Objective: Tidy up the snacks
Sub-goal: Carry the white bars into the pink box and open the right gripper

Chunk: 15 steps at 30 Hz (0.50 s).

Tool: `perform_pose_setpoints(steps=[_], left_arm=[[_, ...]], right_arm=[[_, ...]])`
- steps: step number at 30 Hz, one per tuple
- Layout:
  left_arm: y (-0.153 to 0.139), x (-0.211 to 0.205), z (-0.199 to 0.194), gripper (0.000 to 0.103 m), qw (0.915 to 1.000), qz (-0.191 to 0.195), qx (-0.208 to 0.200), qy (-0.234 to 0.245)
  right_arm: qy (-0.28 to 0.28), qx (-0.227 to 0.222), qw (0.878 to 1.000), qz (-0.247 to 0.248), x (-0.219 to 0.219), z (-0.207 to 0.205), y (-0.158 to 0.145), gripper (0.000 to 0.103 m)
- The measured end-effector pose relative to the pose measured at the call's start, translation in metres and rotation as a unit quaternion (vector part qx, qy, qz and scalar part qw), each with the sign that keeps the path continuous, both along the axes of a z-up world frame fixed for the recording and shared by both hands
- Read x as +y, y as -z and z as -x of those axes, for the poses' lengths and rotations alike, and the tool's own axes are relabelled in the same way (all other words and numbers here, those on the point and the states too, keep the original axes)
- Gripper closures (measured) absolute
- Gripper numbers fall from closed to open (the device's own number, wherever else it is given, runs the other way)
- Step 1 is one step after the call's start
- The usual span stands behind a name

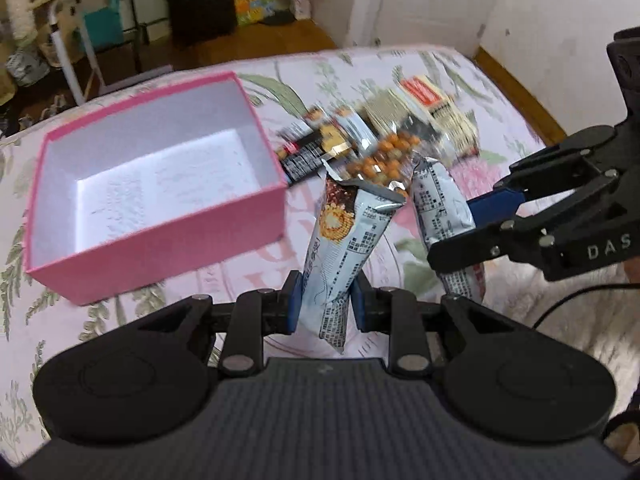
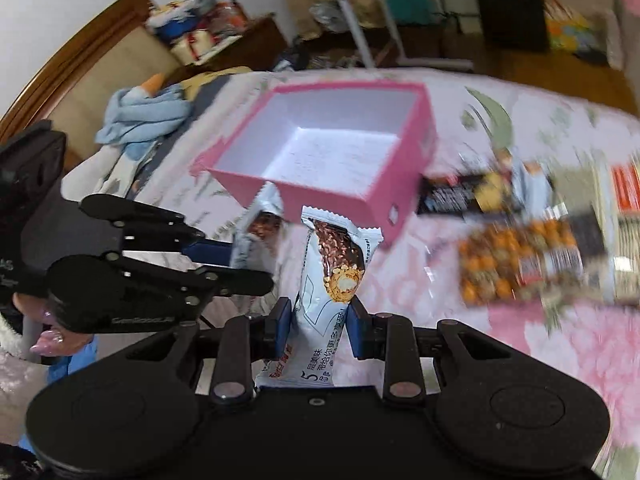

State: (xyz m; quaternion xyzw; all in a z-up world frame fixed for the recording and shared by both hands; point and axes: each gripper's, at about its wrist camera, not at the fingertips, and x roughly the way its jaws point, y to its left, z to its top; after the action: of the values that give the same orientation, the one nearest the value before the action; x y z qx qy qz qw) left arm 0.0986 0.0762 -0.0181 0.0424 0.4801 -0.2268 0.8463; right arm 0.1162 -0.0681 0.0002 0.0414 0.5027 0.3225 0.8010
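Left wrist view, held bars: two silver-wrapped snack bars are showing, one in each gripper, both lifted off the bedspread beside the pink box (image 1: 160, 216).
Left gripper (image 1: 325, 307): its blue pads are pressing narrowly on the lower part of the first snack bar (image 1: 344, 248), which is standing up and leaning slightly away.
Right gripper (image 1: 460, 232): it is reaching in from the right edge and clamping the second snack bar (image 1: 444, 208), which is sitting just right of the first.
Right wrist view, same pair: the right gripper (image 2: 318, 326) is pinching its bar (image 2: 338, 276) upright just in front of the box's near corner (image 2: 320, 196); the left gripper (image 2: 240, 268) is coming in from the left, holding the other bar (image 2: 260, 232) close against the box's near wall.
Pink box: one, open-topped, white inside, sitting on the bedspread with nothing showing in it.
Loose snacks: a blurred heap (image 1: 384, 136) is lying to the right of the box; one packet of orange balls (image 2: 516, 264), one dark packet (image 2: 460, 196) and one red-and-white packet (image 1: 424, 92) are telling apart, the full count is not.
Bedspread (image 1: 500, 104): one, floral pink, lying under the box.
Person: one hand with painted nails (image 2: 48, 328) is gripping the left gripper's handle.
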Motion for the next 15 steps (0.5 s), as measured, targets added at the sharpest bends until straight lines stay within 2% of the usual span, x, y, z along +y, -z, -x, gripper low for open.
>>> perform_pose_setpoints(steps=[5, 10, 12, 15], left_arm=[[-0.020, 0.028, -0.015, 0.079, 0.9988, 0.020, -0.034, -0.031], [-0.029, 0.056, -0.053, 0.078, 0.9945, 0.035, -0.067, -0.073], [-0.019, 0.069, -0.078, 0.078, 0.9925, 0.051, -0.063, -0.092], [0.007, 0.090, -0.128, 0.078, 0.9885, 0.080, -0.025, -0.126]], right_arm=[[-0.011, -0.037, 0.999, -0.001, 0.022, -0.026, -0.018, 0.069], [-0.005, -0.049, 0.999, -0.015, 0.044, -0.072, -0.021, 0.069], [-0.007, -0.070, 0.998, 0.003, 0.057, -0.092, -0.015, 0.069], [-0.011, -0.069, 0.997, 0.025, 0.078, -0.127, 0.001, 0.069]])
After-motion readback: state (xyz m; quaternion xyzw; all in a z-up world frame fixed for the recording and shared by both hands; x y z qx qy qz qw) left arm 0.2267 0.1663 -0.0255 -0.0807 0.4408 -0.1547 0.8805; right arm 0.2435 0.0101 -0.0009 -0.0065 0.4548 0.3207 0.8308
